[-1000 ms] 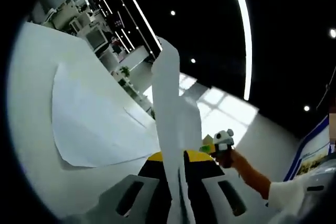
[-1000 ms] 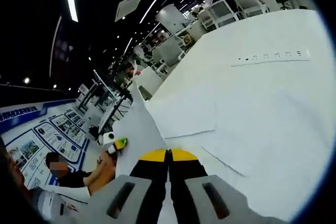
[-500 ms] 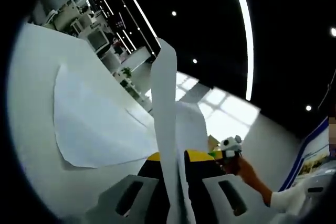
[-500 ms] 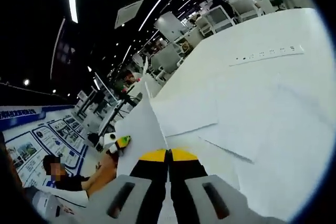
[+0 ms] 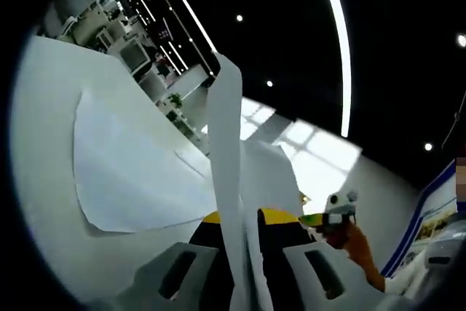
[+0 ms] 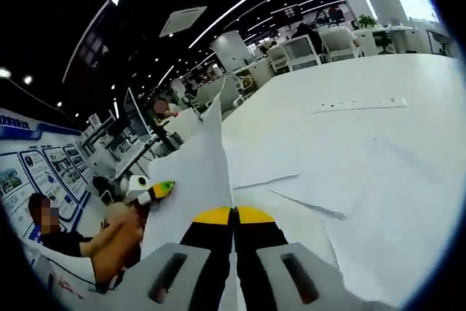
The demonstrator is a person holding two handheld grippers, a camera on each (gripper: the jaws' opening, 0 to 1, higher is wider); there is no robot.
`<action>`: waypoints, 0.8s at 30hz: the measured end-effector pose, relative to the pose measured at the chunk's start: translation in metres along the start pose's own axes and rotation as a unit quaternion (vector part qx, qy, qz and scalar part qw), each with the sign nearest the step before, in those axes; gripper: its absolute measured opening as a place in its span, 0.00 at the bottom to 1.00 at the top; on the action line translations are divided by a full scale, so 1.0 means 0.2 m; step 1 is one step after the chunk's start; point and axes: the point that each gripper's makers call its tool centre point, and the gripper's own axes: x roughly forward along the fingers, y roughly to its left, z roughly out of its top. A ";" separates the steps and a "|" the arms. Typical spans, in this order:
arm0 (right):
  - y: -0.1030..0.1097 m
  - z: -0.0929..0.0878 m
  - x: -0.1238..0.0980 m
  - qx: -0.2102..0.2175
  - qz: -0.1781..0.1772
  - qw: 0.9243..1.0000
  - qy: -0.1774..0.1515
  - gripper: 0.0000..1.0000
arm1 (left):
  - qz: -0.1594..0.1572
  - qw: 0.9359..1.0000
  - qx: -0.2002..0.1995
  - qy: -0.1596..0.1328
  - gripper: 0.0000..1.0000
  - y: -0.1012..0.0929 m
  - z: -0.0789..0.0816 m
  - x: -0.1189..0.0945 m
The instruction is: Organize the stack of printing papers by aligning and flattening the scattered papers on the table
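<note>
Left gripper point(image 5: 244, 216) is clamped on the lifted paper stack point(image 5: 227, 165) and right gripper point(image 6: 233, 213) pinches its other edge, probably holding it off the white table point(image 6: 378, 107) to square it, while loose sheets point(image 5: 131, 172) lie flat there; no legible writing.

My left gripper point(image 5: 244, 231) has its jaws pressed together on a lifted sheet point(image 5: 226, 151), which stands up edge-on between them and curls over past the tips. Left of the jaws, another sheet point(image 5: 131, 172) lies flat on the white table point(image 5: 44, 107), one corner rounded toward me. Right of my jaws, the right gripper point(image 5: 336, 213) comes in, with a hand point(image 5: 357, 245) gripping it and a white sleeve point(image 5: 408, 285) behind.
</note>
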 end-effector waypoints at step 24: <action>0.12 -0.05 0.02 -0.047 -0.005 0.999 0.011 0.00 | 0.002 1.000 0.001 0.010 0.18 -0.02 -0.03 0.00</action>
